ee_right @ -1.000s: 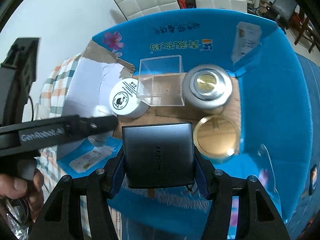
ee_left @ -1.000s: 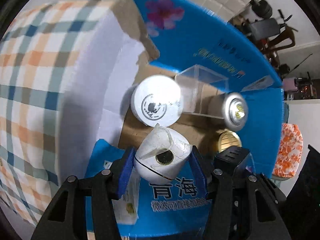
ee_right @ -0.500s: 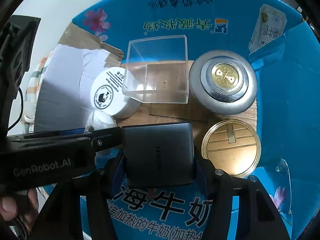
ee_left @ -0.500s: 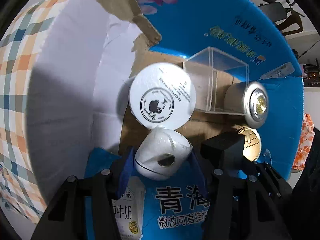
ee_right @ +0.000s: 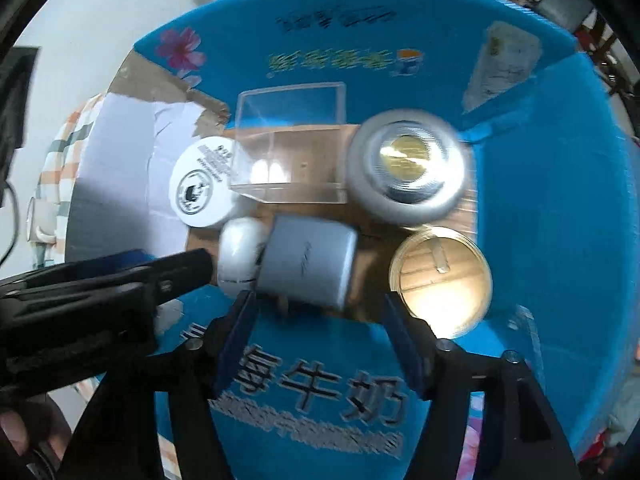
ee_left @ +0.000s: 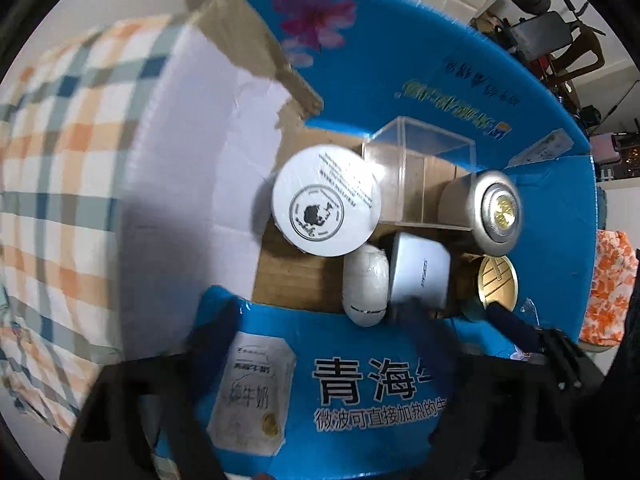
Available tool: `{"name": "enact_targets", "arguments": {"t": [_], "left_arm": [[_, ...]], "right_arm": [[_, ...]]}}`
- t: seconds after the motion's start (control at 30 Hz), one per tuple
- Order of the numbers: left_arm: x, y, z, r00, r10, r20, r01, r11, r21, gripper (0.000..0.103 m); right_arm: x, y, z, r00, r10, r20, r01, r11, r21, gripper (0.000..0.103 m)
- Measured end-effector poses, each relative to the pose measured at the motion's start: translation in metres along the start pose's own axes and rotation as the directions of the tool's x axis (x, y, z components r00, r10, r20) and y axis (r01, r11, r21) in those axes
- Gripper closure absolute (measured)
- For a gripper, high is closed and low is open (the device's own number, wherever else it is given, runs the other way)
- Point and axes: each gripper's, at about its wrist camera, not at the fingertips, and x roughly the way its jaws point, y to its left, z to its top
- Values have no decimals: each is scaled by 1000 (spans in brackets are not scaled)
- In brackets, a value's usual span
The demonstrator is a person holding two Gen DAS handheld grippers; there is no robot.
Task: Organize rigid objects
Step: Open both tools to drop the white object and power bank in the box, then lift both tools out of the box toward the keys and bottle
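1. The grey power adapter [ee_right: 308, 262] lies on the cardboard floor of the blue milk carton box [ee_right: 560, 208], just ahead of the right gripper [ee_right: 320, 336], whose blue-padded jaws stand spread and empty on either side of it.
2. The white egg-shaped case [ee_left: 366, 284] lies touching the adapter's left side, below the round white cream jar [ee_left: 326, 206]; the left gripper [ee_left: 332, 336], blurred at the bottom edge, stands parted with nothing between its fingers.
3. Half a second ago each gripper was clamped on its object above the box; now both objects sit inside, released, beside the clear acrylic box [ee_right: 290, 148], the silver tin [ee_right: 406, 166] and the gold lid [ee_right: 440, 276].
4. In the right wrist view the left gripper reaches in from the left, a hand [ee_right: 16, 432] behind it at the lower corner.
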Motion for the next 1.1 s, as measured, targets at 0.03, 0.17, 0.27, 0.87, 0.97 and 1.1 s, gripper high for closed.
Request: {"name": "enact_targets", "arguments": {"t": [0.03, 0.17, 0.27, 0.87, 0.97, 1.1], "left_arm": [[-6, -1, -3, 1000, 5, 20, -6, 1000, 7, 7], [-22, -5, -16, 997, 41, 69, -43, 999, 20, 4], [-35, -11, -26, 991, 76, 112, -80, 996, 30, 0], [-160, -42, -86, 912, 125, 390, -148, 988, 30, 0], [-179, -46, -97, 901, 121, 417, -150, 988, 37, 0], [-192, -49, -109, 896, 114, 429, -142, 989, 33, 0]], "right_arm": [[-5, -4, -1, 1000, -14, 14, 14, 1000, 8, 23], [-27, -16, -8, 997, -47, 54, 45, 998, 35, 14], [-45, -24, -14, 993, -73, 90, 70, 997, 34, 9], [-192, -38, -87, 970, -68, 234, 75, 997, -20, 6], [-213, -41, -97, 967, -56, 248, 63, 998, -19, 6], [-236, -43, -106, 960, -43, 275, 52, 998, -25, 6]]}}
